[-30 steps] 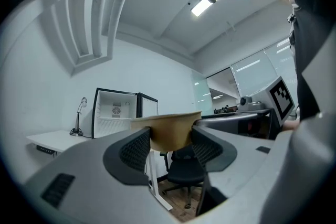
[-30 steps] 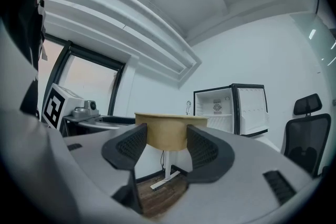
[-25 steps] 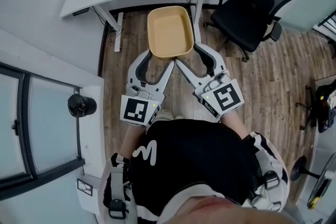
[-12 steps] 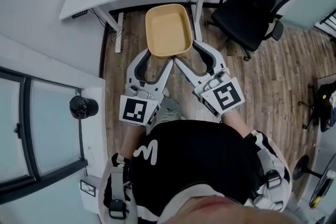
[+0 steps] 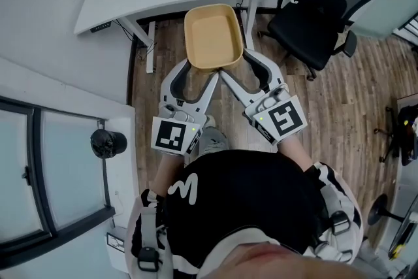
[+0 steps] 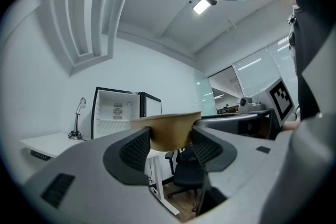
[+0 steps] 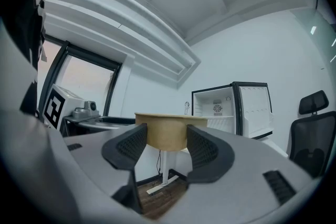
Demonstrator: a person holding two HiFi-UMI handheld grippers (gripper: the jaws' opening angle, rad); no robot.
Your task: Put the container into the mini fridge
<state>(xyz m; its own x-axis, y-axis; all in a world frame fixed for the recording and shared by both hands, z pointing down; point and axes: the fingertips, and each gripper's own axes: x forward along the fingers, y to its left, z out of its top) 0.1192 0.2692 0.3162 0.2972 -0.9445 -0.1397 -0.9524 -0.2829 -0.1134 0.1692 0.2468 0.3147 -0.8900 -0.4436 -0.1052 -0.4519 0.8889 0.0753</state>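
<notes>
Tan rectangular container (image 5: pixel 211 36), its near edge pinched by my left hand-held gripper (image 5: pixel 199 70) and right hand-held gripper (image 5: pixel 238 66) alike, sits out front, the open black-framed mini fridge (image 6: pixel 118 113) ahead beyond it.

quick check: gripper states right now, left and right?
Left gripper: closed on the tan container, at its near-left corner.
Right gripper: closed on the same container, at its near-right corner.

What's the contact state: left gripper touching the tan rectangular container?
Touching. In the left gripper view, the left gripper's two black pads press against opposite sides of the tan rectangular container, with no gap visible.
</notes>
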